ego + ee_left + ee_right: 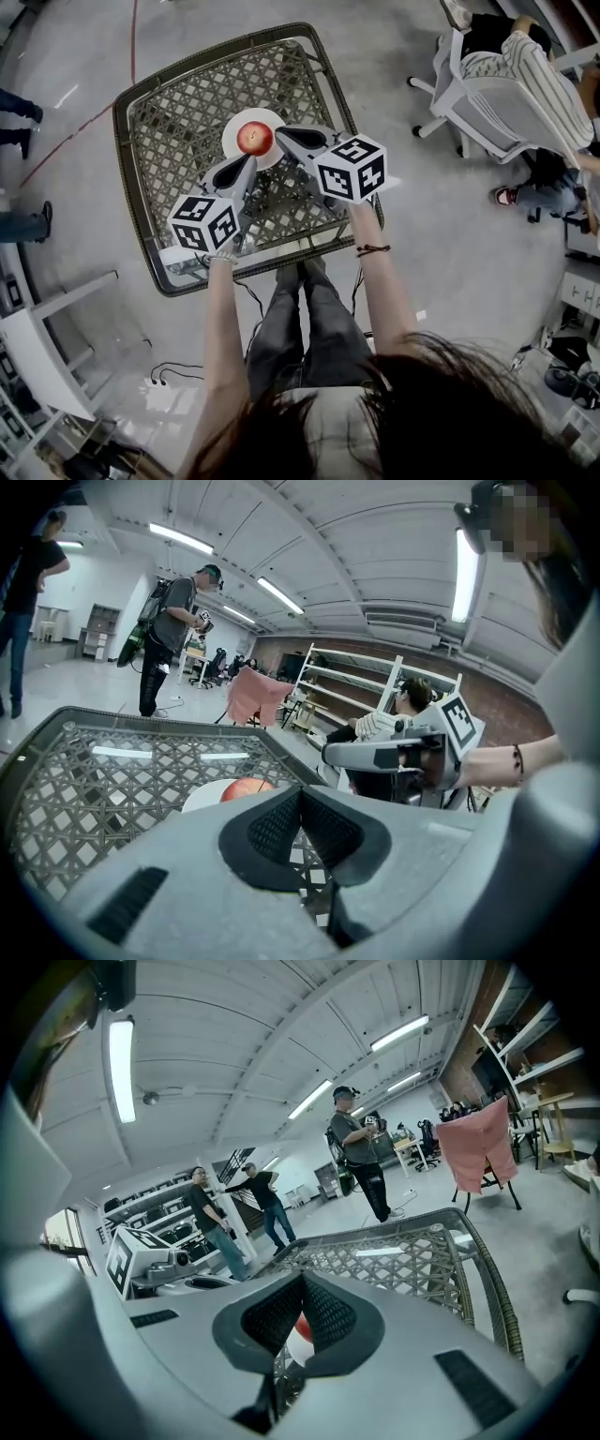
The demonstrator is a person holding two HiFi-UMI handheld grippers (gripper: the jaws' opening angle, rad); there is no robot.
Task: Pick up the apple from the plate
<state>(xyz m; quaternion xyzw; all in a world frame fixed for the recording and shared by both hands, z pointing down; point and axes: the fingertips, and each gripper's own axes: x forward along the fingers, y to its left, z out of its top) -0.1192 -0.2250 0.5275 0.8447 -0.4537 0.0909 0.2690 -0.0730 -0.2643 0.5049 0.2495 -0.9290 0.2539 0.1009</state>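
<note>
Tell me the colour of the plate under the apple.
White. The plate shows best in the head view, under the red apple.

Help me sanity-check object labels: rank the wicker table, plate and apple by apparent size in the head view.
1. wicker table
2. plate
3. apple
All three sit at about the same depth, so nearness to the camera does not blur this order.

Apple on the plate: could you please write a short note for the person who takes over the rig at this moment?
Left gripper: shut, empty, by the plate's near left edge.
Right gripper: shut, empty, close to the apple's right side.
Apple: sits on the white plate, on the lattice table.
Done: nothing gripped yet.
Left: open a gripper, close it on the apple, lift it off the plate.
</note>
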